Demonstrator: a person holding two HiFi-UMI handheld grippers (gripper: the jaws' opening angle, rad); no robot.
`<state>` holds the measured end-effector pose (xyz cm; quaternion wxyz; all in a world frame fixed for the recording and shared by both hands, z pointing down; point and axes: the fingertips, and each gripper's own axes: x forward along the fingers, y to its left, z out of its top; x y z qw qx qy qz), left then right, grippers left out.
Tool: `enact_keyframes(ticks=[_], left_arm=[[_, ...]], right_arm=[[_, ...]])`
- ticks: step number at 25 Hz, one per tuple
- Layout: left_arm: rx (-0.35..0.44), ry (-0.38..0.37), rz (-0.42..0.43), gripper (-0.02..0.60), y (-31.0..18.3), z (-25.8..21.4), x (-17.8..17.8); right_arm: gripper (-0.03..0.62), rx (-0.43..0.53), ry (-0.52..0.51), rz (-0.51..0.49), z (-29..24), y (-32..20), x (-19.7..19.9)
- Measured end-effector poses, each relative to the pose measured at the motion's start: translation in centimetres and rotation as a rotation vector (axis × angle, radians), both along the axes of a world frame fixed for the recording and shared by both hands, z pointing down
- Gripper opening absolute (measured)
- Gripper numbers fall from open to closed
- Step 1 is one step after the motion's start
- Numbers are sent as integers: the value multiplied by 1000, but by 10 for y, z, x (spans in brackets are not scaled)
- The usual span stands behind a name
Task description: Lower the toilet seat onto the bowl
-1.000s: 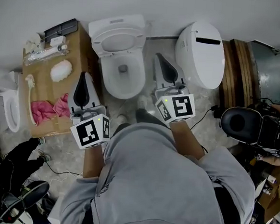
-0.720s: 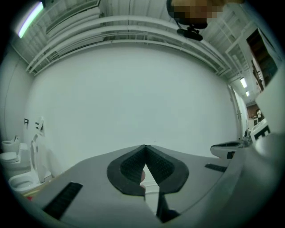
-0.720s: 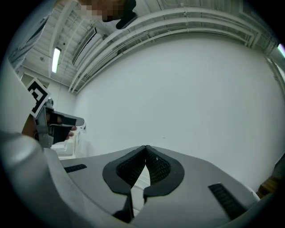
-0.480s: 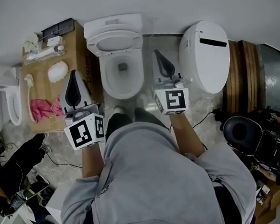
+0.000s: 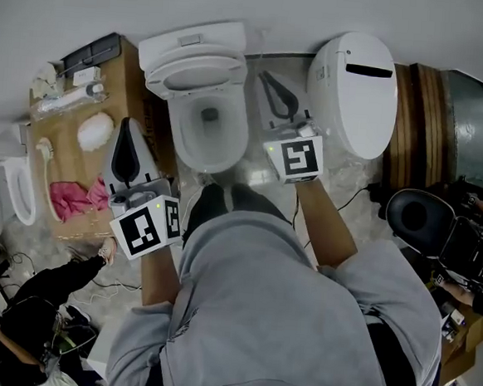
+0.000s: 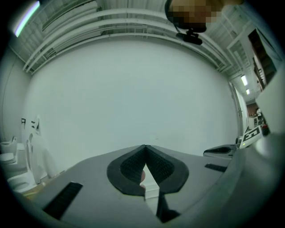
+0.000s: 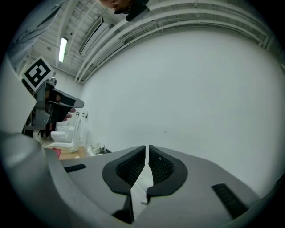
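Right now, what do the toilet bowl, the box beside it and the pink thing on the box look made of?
The toilet bowl looks like glazed ceramic: white, smooth, faintly glossy. The box looks like cardboard: flat, matte brown. The pink thing seems soft fabric, probably a cloth: it lies crumpled in folds; weave too small to tell.

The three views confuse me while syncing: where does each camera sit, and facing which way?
Head view: on the person's head, steeply down at the toilet, left gripper, right gripper, forearms, grey torso.
Left gripper view: on that gripper, along its closed jaws toward a white wall.
Right gripper view: likewise, jaws nearly together.
Shared: both gripper views face the same wall.
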<state>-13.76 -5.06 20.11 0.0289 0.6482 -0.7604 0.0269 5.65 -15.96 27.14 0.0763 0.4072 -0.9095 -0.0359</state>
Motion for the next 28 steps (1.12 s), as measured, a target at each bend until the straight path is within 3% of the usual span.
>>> enact_keyframes(ticks=[15, 28], left_arm=[[-20, 21, 1, 0, -38, 41, -58], [-59, 37, -21, 0, -37, 69, -79]], right_arm=[[25, -16, 180, -132, 73, -38, -70], [43, -30, 269, -180, 124, -59, -94]])
